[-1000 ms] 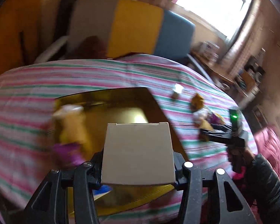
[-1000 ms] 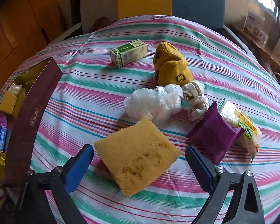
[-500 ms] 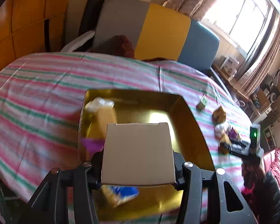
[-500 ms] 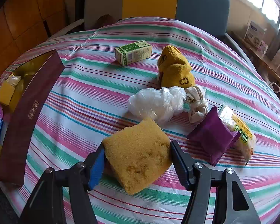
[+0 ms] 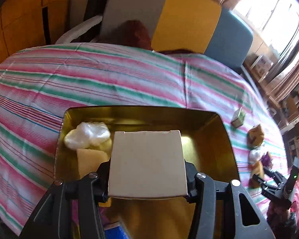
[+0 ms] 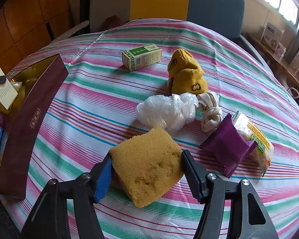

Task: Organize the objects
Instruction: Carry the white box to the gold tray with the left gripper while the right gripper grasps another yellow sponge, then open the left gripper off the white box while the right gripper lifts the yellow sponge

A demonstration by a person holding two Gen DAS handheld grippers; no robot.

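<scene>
Loose objects on cloth: one sponge (image 6: 147,165), one green carton (image 6: 142,59), two packets.

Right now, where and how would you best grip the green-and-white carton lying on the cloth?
Probably across the two long side faces of the green-and-white carton, coming from above. It lies flat on its side, apart from the yellow sock, so both faces are free.

sponges (image 6: 147,165) 1 | socks (image 6: 186,73) 2 | plastic bags (image 6: 165,111) 1 | cartons (image 6: 142,59) 1
</scene>
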